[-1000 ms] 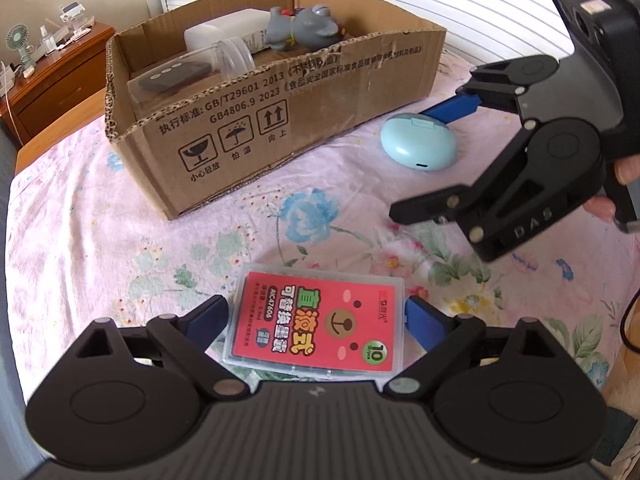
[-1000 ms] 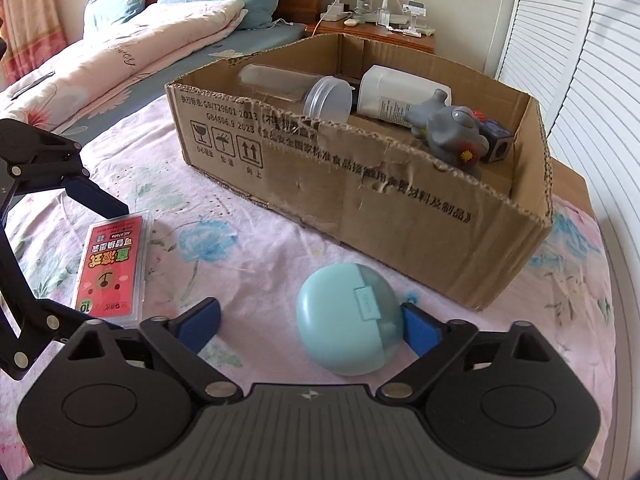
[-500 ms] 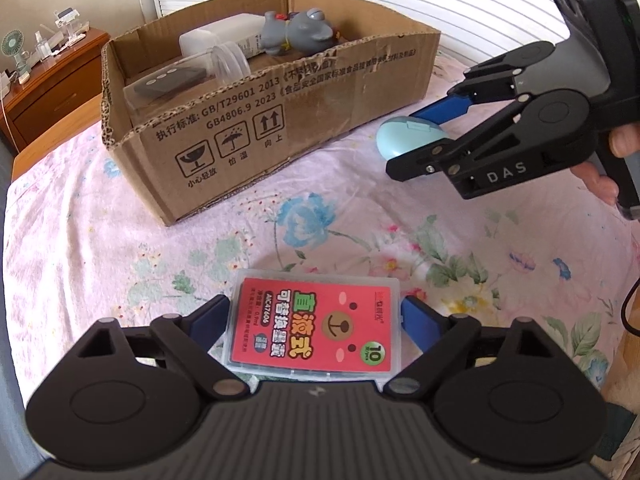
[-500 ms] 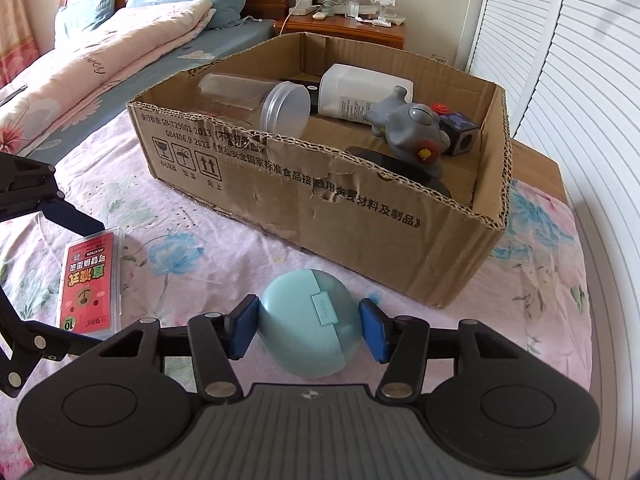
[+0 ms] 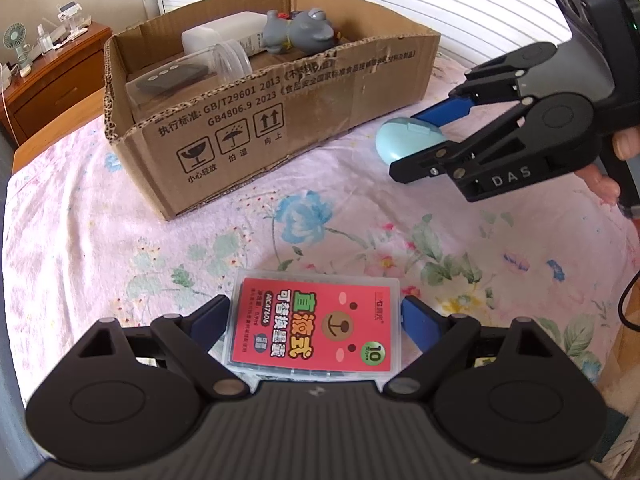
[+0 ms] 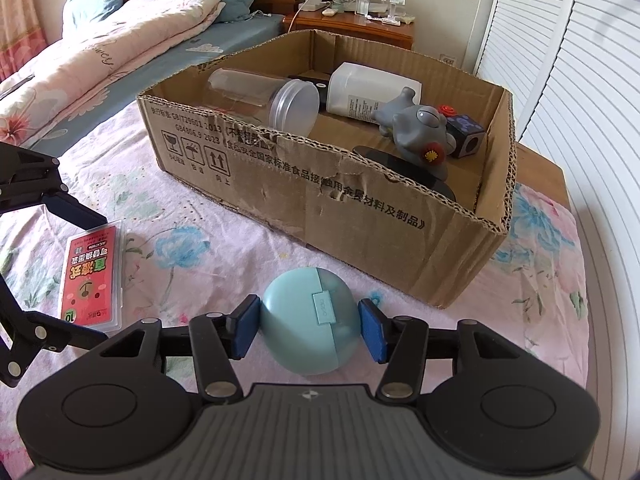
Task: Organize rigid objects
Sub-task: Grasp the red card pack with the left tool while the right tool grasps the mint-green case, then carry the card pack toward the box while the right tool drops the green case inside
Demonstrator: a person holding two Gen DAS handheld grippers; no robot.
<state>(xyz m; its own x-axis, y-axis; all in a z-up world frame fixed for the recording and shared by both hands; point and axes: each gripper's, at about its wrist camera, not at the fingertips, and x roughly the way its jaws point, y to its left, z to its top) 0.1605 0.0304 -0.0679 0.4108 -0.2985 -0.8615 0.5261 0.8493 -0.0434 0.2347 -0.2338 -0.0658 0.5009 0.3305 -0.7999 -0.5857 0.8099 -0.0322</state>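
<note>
— What did your right tongs (image 6: 308,330) have?

— I had them closed on the pale blue round case (image 6: 310,322), one blue pad (image 6: 244,332) pressed to each side of it. The case was low over the flowered bedsheet (image 6: 224,240), just in front of the cardboard box (image 6: 400,216); I couldn't tell whether it touched the sheet.

— And the left?

— My left tongs (image 5: 314,320) stood wide apart around the red refill pack (image 5: 316,326), which lay flat on the sheet. Its left pad looked just beside the pack's edge, the right one near the other edge; I couldn't tell if either touched.

— What was in the box?

— A clear jar (image 6: 260,98) on its side, a white bottle (image 6: 368,92) lying down, a grey toy figure (image 6: 420,130), a dark cube (image 6: 466,136), and a dark remote (image 5: 172,80) near the jar.
</note>
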